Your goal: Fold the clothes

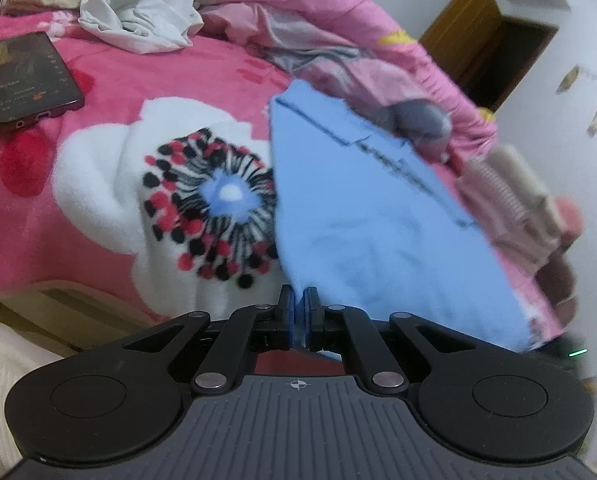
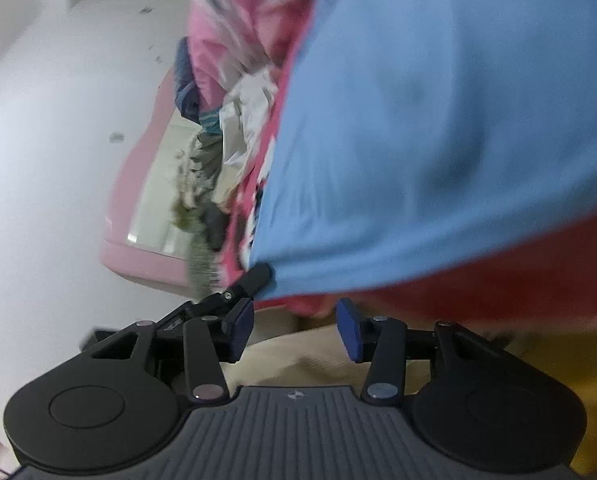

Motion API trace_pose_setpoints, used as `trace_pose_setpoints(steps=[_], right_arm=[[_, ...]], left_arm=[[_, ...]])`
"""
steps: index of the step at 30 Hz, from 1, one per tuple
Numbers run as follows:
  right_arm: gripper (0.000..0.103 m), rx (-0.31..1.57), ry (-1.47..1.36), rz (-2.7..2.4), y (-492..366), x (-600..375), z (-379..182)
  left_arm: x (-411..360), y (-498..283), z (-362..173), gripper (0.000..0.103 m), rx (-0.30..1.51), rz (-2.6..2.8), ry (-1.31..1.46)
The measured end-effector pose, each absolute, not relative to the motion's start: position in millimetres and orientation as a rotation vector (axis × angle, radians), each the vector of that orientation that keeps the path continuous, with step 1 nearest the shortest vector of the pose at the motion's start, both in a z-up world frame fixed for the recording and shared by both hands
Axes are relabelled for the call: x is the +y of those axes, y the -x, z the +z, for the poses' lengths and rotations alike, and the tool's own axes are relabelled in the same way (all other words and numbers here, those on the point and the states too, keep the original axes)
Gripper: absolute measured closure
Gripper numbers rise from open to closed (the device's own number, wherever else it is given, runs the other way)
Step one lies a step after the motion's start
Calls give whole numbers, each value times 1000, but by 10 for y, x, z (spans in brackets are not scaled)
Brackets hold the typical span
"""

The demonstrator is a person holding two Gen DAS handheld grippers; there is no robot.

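A light blue garment (image 1: 378, 232) lies spread on the bed, with dark stitched seams near its far edge. My left gripper (image 1: 299, 308) is shut on its near corner, blue cloth pinched between the pads. In the right wrist view the same blue garment (image 2: 438, 120) fills the upper right, its lower edge hanging just above my right gripper (image 2: 296, 330). That gripper is open, its blue pads (image 2: 348, 332) apart with nothing between them. A black finger (image 2: 258, 276), apparently of the other gripper, holds the cloth's corner.
A pink blanket (image 1: 110, 80) with a large white flower covers the bed. A dark phone (image 1: 30, 76) lies at the left, a crumpled white cloth (image 1: 138, 12) behind it, a bunched pink quilt (image 1: 318, 28) at the back. A heap of clothes (image 2: 226, 100) and white wall show left.
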State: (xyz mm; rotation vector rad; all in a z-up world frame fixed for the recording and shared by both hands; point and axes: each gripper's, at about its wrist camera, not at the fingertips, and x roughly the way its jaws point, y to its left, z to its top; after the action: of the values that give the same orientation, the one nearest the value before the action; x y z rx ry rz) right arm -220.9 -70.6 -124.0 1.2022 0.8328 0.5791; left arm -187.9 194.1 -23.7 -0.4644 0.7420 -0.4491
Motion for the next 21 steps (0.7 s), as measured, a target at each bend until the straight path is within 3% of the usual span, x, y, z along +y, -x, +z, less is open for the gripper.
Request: trace_pose_setpoints(steps=[4, 11, 14, 19, 21], right_arm=[[46, 836, -1436, 617, 2063, -587, -1536], [48, 758, -1640, 585, 1872, -513, -1762], [57, 758, -1678, 615, 1809, -436, -1783], [87, 762, -1716, 671, 1739, -341, -1785], [94, 762, -1718, 684, 1730, -330, -1783]], left_arm=[[1983, 1869, -194, 100, 750, -470, 543], [2065, 1842, -218, 100, 741, -490, 636], [2092, 1841, -232, 100, 732, -505, 669], [2171, 1821, -294, 100, 732, -529, 749], [2230, 1804, -341, 100, 735, -539, 804]])
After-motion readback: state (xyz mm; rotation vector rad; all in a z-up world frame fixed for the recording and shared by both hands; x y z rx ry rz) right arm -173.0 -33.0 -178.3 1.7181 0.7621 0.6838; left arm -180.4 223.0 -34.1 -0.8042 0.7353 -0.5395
